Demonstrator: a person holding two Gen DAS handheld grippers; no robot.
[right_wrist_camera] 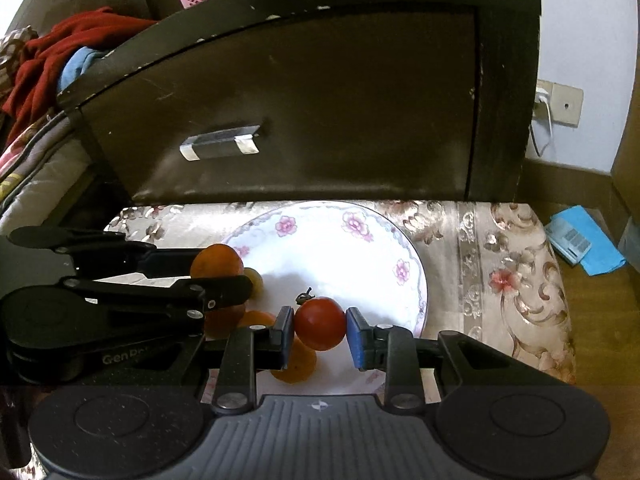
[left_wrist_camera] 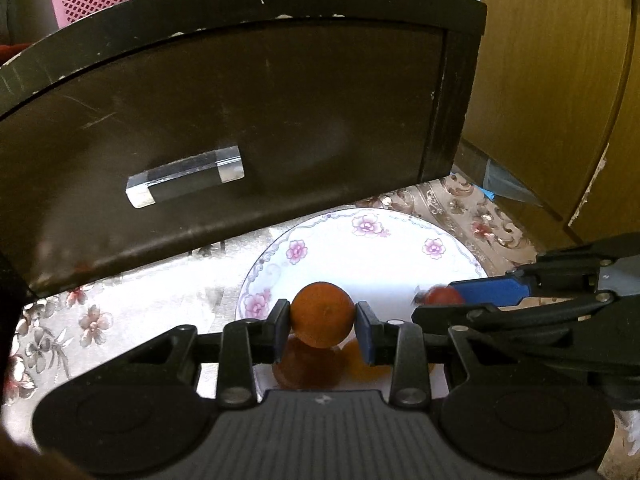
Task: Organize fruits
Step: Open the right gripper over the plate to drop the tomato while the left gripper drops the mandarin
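Note:
A white plate with pink flowers (left_wrist_camera: 392,256) (right_wrist_camera: 360,252) sits on a floral cloth. My left gripper (left_wrist_camera: 322,322) is shut on an orange (left_wrist_camera: 322,308) and holds it above the plate's near left edge. In the right wrist view the left gripper (right_wrist_camera: 218,270) comes in from the left with that orange (right_wrist_camera: 216,262). My right gripper (right_wrist_camera: 320,332) is shut on a red tomato (right_wrist_camera: 320,320) with a dry stem, over the plate's near part. In the left wrist view the right gripper (left_wrist_camera: 444,300) and the tomato (left_wrist_camera: 440,295) are at the right. More oranges (right_wrist_camera: 296,360) lie on the plate below the grippers, partly hidden.
A dark drawer front with a clear handle (left_wrist_camera: 184,182) rises just behind the plate. The floral cloth (right_wrist_camera: 508,272) ends at the right, with a blue packet (right_wrist_camera: 580,244) on the wooden floor beyond. Wooden furniture (left_wrist_camera: 560,80) stands at the right. Red clothing (right_wrist_camera: 52,56) lies at the far left.

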